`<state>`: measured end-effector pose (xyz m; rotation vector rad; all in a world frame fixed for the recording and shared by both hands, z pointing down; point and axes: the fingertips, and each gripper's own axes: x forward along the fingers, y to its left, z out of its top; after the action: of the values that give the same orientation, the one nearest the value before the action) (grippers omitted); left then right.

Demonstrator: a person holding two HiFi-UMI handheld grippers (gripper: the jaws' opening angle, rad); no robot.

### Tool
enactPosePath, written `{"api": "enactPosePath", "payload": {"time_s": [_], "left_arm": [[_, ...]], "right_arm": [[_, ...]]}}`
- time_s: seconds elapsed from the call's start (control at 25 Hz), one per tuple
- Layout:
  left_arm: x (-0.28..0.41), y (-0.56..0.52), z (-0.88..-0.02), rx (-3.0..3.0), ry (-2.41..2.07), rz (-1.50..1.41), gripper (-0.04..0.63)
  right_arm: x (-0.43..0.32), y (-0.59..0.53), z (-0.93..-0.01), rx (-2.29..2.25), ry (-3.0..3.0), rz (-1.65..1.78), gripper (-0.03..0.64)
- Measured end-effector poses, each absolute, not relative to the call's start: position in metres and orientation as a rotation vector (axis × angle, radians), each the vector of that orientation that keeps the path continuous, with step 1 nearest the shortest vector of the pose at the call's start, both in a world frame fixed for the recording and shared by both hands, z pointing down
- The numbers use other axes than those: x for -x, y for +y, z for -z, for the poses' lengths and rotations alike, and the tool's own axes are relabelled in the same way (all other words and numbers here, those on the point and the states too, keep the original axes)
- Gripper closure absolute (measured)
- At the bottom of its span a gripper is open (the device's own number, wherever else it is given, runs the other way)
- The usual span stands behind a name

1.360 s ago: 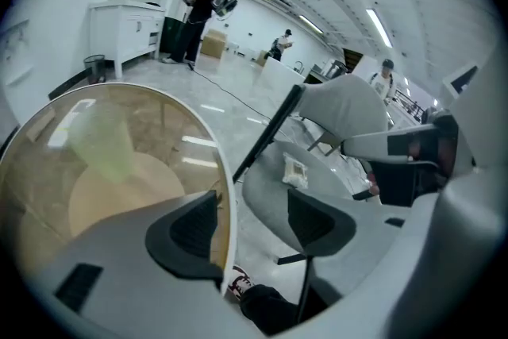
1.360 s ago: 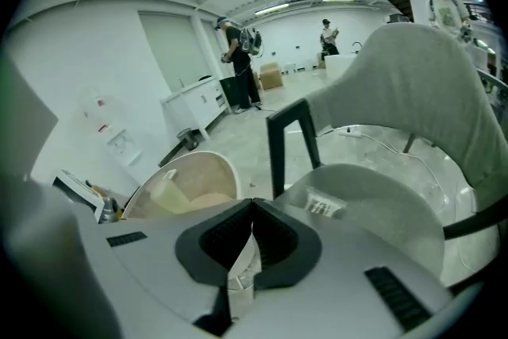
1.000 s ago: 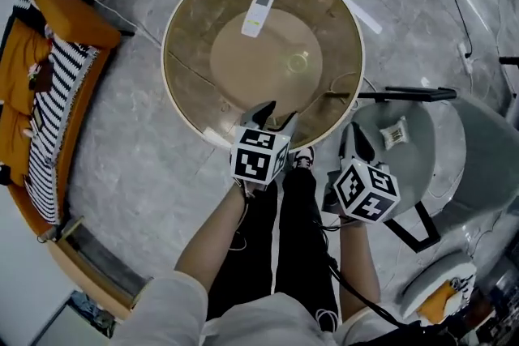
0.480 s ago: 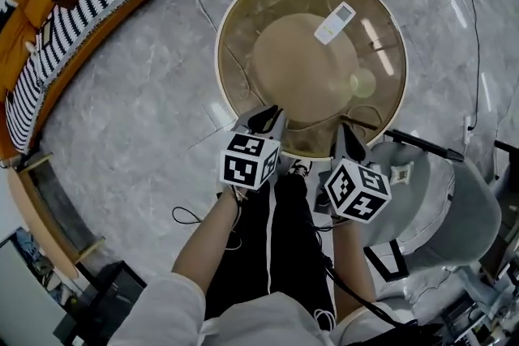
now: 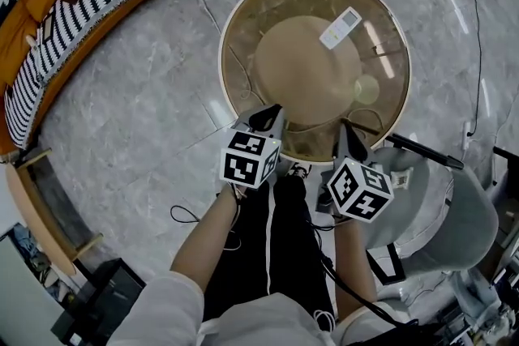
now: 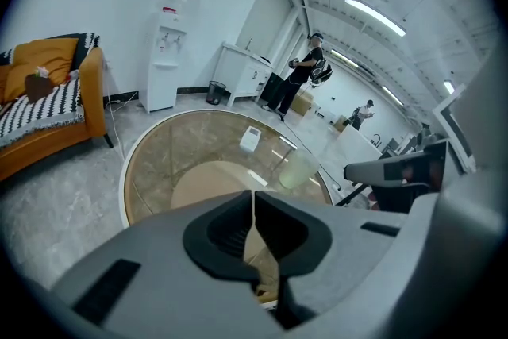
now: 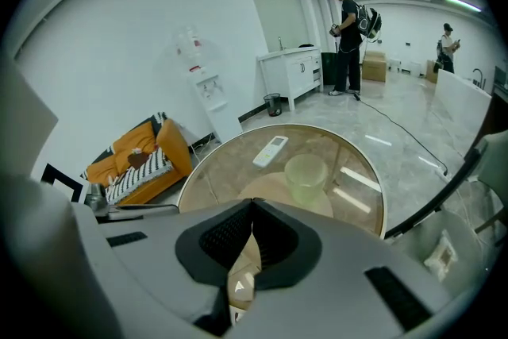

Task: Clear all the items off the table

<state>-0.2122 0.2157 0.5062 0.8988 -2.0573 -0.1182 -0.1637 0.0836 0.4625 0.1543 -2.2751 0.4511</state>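
Two items to clear: a white remote and a pale translucent cup, both standing on the round glass worktop.
Left gripper: its jaws have just been closing and are now pressed together with nothing between them; it hovers over the near rim, left of centre.
Right gripper: pressed together too, and empty; it hangs at the near rim, right of centre.
Cup, from your grippers: ahead of the right gripper and slightly to its right, on the right half of the worktop. From the left gripper it sits off to the right, across the middle.
Remote, from your grippers: beyond the cup, on the far right part of the worktop, and apart from the cup.
Remote's long axis: diagonal in the head view, running from near-left to far-right, so neither gripper looks squarely across its width.
Nearer hand: your right, for both items, and the cup is the closer of the two.
What the reach needs, as I judge it: spread the right gripper before you go in, since the cup is far wider than the shut jaws. For the remote, roll the wrist until the jaws straddle its narrow width.
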Motion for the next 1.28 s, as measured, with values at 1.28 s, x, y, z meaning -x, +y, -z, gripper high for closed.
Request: {"api": "enactPosePath", "payload": {"time_s": [1.28], "left_arm": [[0.341,0.056,-0.582,-1.031,-1.978,-0.250,0.330]], "right_arm": [[0.186,-0.084,-0.532,-0.353,-2.221,-0.536,0.592]]}}
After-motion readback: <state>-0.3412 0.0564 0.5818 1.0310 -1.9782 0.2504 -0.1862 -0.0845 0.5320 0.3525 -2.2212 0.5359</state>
